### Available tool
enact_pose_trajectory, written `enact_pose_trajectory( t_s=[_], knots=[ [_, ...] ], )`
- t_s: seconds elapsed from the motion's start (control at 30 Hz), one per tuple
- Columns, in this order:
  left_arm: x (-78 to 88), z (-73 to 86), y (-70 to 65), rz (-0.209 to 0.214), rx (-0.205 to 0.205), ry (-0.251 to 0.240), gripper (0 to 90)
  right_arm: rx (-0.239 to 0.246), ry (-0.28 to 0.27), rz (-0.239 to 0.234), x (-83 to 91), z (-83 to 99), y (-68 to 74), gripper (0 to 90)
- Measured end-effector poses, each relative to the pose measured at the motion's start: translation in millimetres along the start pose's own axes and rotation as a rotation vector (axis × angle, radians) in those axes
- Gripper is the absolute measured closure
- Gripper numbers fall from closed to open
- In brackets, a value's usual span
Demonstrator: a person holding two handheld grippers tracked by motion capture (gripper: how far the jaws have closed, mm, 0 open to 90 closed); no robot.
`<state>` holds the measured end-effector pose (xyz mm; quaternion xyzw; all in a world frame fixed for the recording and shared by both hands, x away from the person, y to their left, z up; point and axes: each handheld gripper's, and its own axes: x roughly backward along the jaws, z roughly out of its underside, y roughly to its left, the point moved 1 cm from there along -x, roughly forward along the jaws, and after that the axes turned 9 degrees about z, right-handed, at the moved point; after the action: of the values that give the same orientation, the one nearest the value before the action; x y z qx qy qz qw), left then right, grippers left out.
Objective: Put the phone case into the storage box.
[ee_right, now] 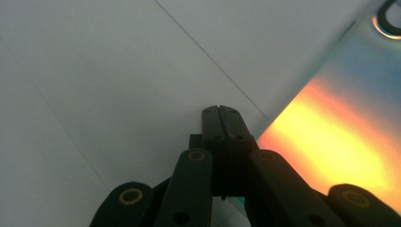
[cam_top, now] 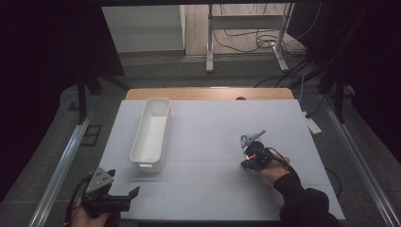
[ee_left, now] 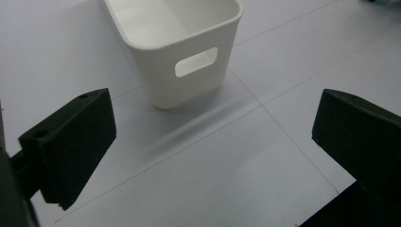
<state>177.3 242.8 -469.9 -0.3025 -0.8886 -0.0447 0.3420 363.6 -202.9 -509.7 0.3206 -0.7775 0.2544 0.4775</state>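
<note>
Two tongs, left tongs (cam_top: pixel 124 197) apart near white bin (cam_top: pixel 152 134), right tongs (ee_right: pixel 221 109) together.

My left claw (ee_left: pixel 213 156) has matte black jaws; my right claw (ee_right: pixel 221 113) is black too, with brass-coloured rivets. The table (cam_top: pixel 213 142) is pale grey-white, ruled by thin dark lines. The bin (cam_top: pixel 151 135) is plain white. The metal plate (ee_right: pixel 331 123) shows silver-blue, with an orange-yellow glow across it.

bin's (ee_left: pixel 179 52) far end cut off
</note>
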Motion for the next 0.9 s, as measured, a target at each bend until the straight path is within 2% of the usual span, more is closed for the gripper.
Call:
enact_pose_trajectory(
  t_s=[0.3, 0.6, 0.67, 0.9],
  knots=[
    [-0.3, -0.1, -0.7, -0.001, -0.006, 0.002, 1.0, -0.045, 0.003, 0.025, 4.5, 10.3, -16.3, 89.1],
    [-0.3, -0.1, -0.9, 0.000, -0.009, 0.003, 1.0, -0.066, 0.004, 0.048, 6.7, 15.9, -28.6, 89.2],
    [-0.4, -0.1, -1.2, 0.001, -0.010, 0.003, 1.0, -0.077, 0.008, 0.070, 8.1, 18.7, -34.4, 89.1],
    [-0.4, -0.2, -1.2, 0.001, -0.012, 0.004, 1.1, -0.076, 0.009, 0.081, 8.5, 19.4, -35.2, 89.1]
  ],
)
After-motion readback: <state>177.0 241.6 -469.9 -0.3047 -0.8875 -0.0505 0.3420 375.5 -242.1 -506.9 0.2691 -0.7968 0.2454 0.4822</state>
